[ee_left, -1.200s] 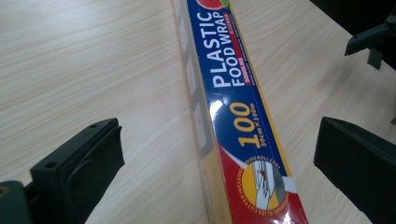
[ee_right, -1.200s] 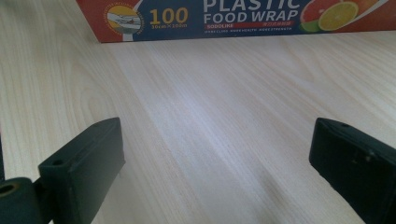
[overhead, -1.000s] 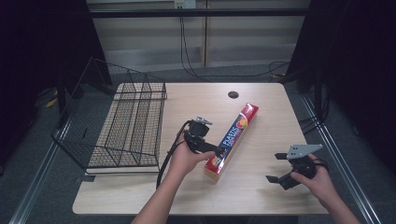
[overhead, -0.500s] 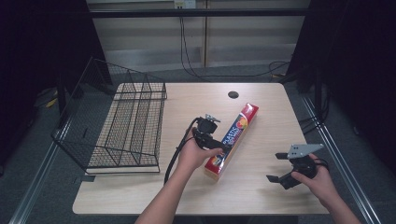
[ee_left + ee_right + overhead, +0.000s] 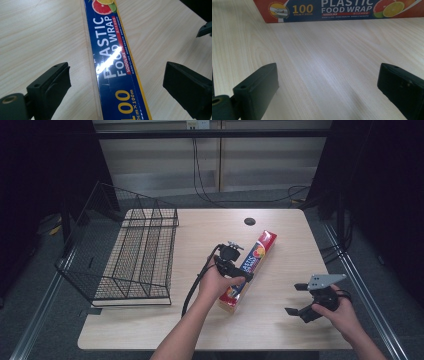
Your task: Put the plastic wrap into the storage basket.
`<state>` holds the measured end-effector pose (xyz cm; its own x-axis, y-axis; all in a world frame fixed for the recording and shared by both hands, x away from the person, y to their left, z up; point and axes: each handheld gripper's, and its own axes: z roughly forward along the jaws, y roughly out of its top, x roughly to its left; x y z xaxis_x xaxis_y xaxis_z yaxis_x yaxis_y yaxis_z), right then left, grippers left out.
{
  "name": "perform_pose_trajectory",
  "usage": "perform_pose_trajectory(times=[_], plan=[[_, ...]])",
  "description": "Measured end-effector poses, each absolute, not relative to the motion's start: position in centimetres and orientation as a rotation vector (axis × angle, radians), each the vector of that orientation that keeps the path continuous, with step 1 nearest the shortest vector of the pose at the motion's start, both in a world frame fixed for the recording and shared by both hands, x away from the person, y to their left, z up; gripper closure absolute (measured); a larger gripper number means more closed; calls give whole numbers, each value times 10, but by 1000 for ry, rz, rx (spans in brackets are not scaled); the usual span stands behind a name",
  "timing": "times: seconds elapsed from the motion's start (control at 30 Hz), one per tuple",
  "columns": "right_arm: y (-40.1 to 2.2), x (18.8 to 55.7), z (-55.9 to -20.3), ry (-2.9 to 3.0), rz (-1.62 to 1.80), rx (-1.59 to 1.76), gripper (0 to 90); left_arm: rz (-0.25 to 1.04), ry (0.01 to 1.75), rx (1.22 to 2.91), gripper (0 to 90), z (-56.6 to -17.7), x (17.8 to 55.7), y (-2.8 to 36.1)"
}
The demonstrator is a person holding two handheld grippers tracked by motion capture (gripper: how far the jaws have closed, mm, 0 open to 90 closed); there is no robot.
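Centre of the high view: plastic food wrap box [image 5: 249,270] lies flat on the tabletop [image 5: 280,225], long axis diagonal, near end toward the lower middle of the frame, far end toward the upper right, short of the round cable hole [image 5: 249,221].

Left tool [image 5: 234,266] is right over the box's near half, touching or just above it, can't tell which. In the left gripper view the box [image 5: 117,62] runs up between the two black jaws, roughly along the tool's line of sight, so the jaws straddle its short width. Jaws have just been closing in, box between them, but bare wood is visible on both sides between pads and box: not gripping yet, spread wide.

Right tool [image 5: 306,301] sits at lower right, well apart from the box, jaws wide, nothing between them. Its own view looks across bare tabletop at the box's long side [image 5: 337,10].

Wire rack [image 5: 135,257] stands at the left of the tabletop, apart from the box.

Judgement: left hand is clearly the nearer one and already aligned. Next move is just closing across the narrow dimension. Grip sits toward the near end rather than dead centre, so the far end may sag on lift.
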<state>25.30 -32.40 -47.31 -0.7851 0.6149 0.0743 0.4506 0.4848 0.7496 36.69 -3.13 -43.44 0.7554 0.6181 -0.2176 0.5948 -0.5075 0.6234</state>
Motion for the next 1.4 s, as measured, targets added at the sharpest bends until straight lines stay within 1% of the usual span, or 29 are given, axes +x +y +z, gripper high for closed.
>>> perform_pose_trajectory(times=[0.3, 0.47, 0.6, 0.7, 0.77, 0.8, 0.87, 0.97, 1.0, 1.03, 1.17, 1.4], plan=[[-325, 253, -473, 2524, 1183, 916, 33, 31, 903, 2270, 90, -440, 368, -42], [-323, 253, -472, 2524, 1194, 912, 33, 57, 892, 2310, 116, -445, 367, -44], [-323, 253, -472, 2529, 1190, 904, 33, 54, 905, 2327, 144, -450, 365, -43], [-323, 253, -472, 2525, 1195, 910, 33, 43, 906, 2343, 170, -453, 365, -44], [-322, 253, -472, 2526, 1198, 908, 33, 53, 907, 2359, 219, -454, 365, -45], [-322, 253, -472, 2527, 1198, 905, 33, 52, 922, 2356, 226, -454, 364, -46], [-322, 253, -472, 2529, 1199, 903, 33, 47, 916, 2372, 290, -454, 365, -46], [-322, 253, -473, 2534, 1194, 897, 33, 7, 933, 2360, 314, -455, 365, -46], [-322, 253, -473, 2536, 1195, 896, 33, 8, 946, 2345, 341, -455, 364, -46], [-322, 253, -473, 2536, 1195, 894, 33, 6, 938, 2359, 347, -455, 364, -45], [-322, 253, -472, 2533, 1199, 897, 33, -26, 994, 2335, 370, -455, 363, -40], [-322, 253, -472, 2533, 1201, 901, 33, -20, 1000, 2358, 383, -453, 357, -30]])
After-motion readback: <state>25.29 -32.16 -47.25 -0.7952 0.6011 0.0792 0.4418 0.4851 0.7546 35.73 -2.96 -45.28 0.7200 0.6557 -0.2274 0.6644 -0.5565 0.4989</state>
